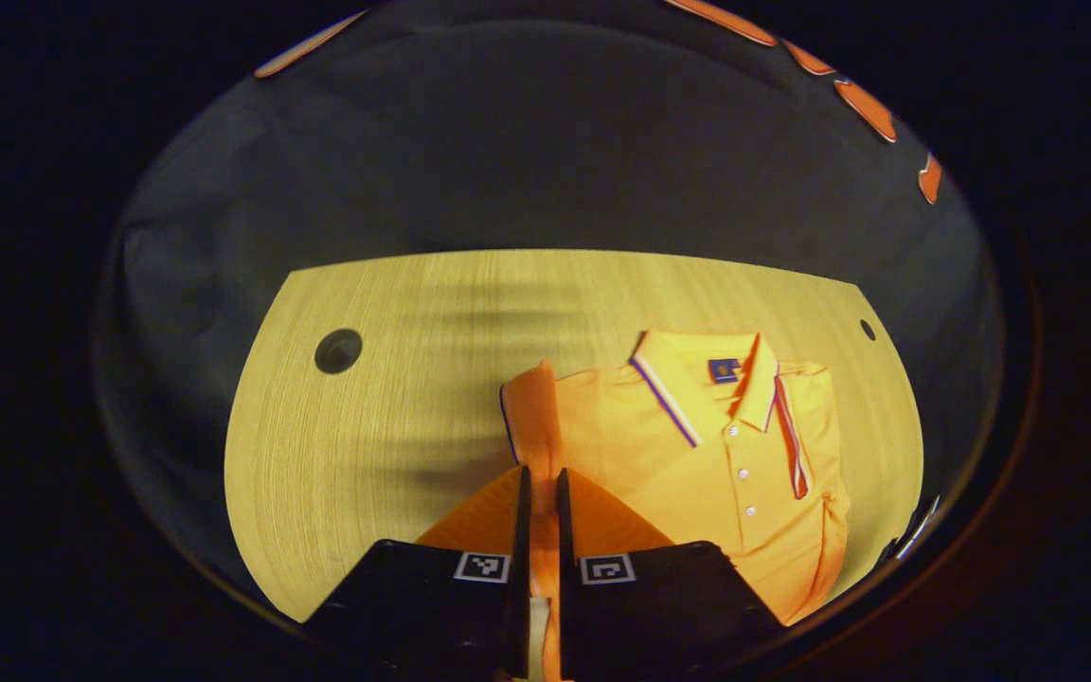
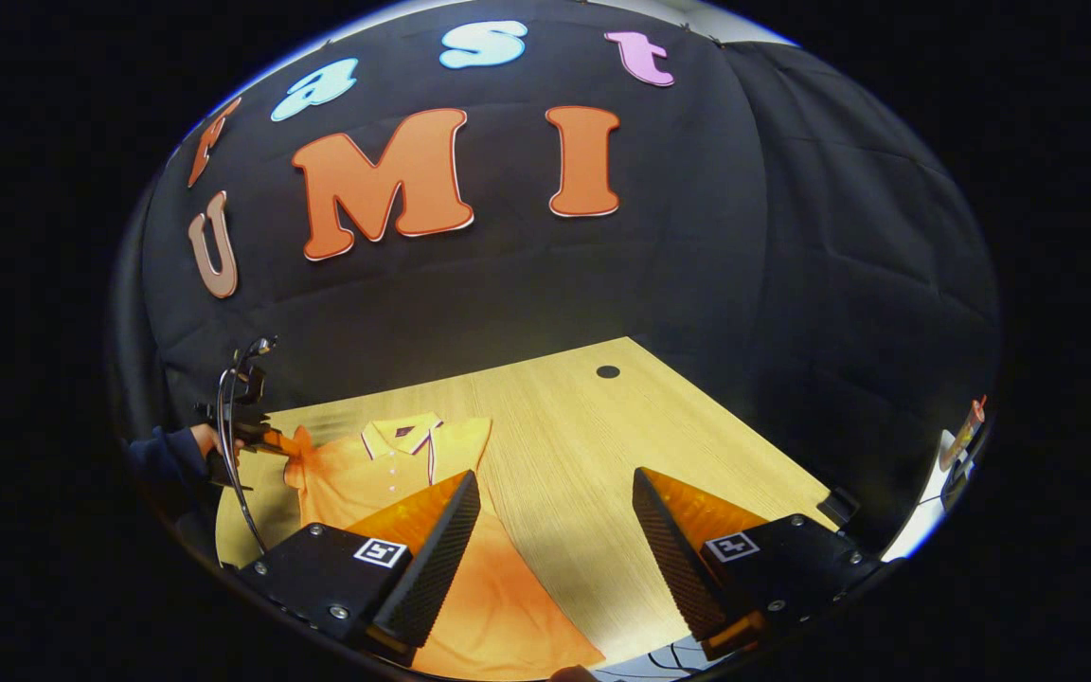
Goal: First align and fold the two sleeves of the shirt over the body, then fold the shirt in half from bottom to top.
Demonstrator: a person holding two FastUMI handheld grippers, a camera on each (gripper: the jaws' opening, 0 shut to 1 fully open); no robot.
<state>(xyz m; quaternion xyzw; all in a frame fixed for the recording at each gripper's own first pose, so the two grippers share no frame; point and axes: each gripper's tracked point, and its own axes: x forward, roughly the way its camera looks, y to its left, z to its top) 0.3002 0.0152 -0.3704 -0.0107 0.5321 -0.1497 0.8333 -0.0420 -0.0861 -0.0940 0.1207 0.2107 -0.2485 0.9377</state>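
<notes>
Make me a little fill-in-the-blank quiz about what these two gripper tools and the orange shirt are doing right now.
1. The left gripper is shut on the shirt's ____.
2. The right gripper has its fingers ____ and holds nothing.
3. The orange shirt lies on a ____ table.
4. The shirt's collar lies on the side ____ from the right gripper.

Missing words: sleeve; open; wooden; farthest

Both grippers have black housings bearing square black-and-white marker tags and small screws; the person (image 2: 162,455) wears a dark sleeve (image 2: 155,453)
</notes>
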